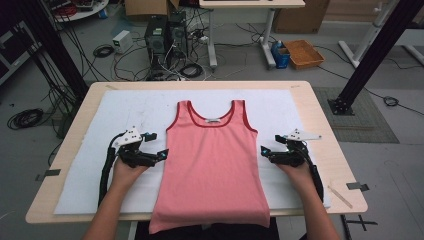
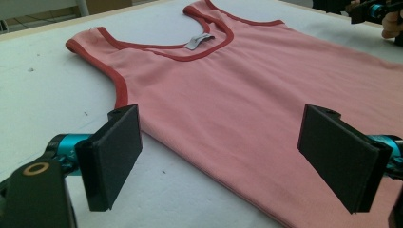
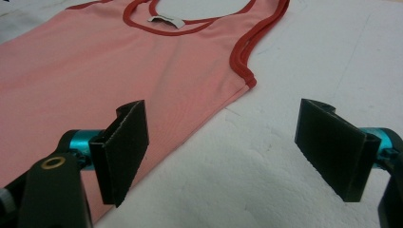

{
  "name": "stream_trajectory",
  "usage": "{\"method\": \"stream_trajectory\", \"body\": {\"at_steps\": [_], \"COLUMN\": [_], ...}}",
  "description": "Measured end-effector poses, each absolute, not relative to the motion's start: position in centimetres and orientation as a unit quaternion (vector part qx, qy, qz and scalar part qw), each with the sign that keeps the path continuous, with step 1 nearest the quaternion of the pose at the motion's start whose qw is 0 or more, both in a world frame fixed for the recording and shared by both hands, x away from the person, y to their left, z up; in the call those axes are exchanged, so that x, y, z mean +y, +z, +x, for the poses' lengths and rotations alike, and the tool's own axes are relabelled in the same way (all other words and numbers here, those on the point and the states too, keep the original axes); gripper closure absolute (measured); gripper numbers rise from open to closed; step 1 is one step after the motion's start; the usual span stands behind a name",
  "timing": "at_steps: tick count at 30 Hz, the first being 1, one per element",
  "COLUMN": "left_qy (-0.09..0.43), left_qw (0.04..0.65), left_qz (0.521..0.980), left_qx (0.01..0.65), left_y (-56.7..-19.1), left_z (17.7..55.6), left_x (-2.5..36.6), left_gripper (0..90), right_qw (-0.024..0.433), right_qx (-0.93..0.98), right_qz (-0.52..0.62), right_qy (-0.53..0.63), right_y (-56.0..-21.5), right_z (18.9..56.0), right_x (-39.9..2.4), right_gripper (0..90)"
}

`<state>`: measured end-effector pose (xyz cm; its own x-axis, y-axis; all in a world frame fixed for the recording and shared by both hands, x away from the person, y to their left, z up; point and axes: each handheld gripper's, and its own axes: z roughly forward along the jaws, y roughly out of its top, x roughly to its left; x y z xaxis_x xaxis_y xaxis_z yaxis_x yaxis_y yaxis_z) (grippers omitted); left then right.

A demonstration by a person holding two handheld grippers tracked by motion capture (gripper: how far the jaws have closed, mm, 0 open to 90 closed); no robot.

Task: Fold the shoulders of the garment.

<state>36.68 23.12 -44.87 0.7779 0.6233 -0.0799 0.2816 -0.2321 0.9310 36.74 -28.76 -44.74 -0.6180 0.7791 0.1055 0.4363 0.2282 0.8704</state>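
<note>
Clearly soft and limp, the pink tank top point(image 1: 212, 165) should be pinched at its side edges, where the left gripper point(image 1: 162, 154) and right gripper point(image 1: 264, 152) wait wide open, holding nothing

A lab or test workshop, not a home. Beyond the left tongs point(image 1: 161, 154), past the far edge of the tabletop point(image 1: 200, 85), two black computer towers point(image 1: 165, 35) stand on a grey floor among loose tangled cables point(image 1: 185, 70). A small white box point(image 1: 122, 41) sits near them. Beyond the right tongs point(image 1: 265, 151), a blue bin point(image 1: 281, 56) and an orange tray point(image 1: 303, 53) rest on the floor beside the legs of a second desk point(image 1: 252, 4). Black metal frame posts point(image 1: 372, 55) rise to either side. Cardboard boxes point(image 1: 145, 7) line the back.
</note>
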Motion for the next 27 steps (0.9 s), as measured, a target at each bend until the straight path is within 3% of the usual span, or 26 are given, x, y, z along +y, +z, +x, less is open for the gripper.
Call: {"method": "stream_trajectory", "body": {"at_steps": [12, 27], "left_qy": [0.157, 0.154], "left_qw": [0.545, 0.549], "left_qz": [0.769, 0.765], "left_qx": [0.295, 0.301], "left_y": [-44.9, -44.9], "left_z": [36.7, 36.7], "left_x": [23.1, 23.3], "left_gripper": [14.9, 14.9], "right_qw": [0.179, 0.172], "right_qx": [0.765, 0.771], "right_qz": [0.395, 0.409], "right_qy": [0.476, 0.457], "right_y": [-41.3, -38.0], "right_z": [38.5, 44.7], "right_x": [-27.5, -25.5], "right_gripper": [18.5, 18.5]}}
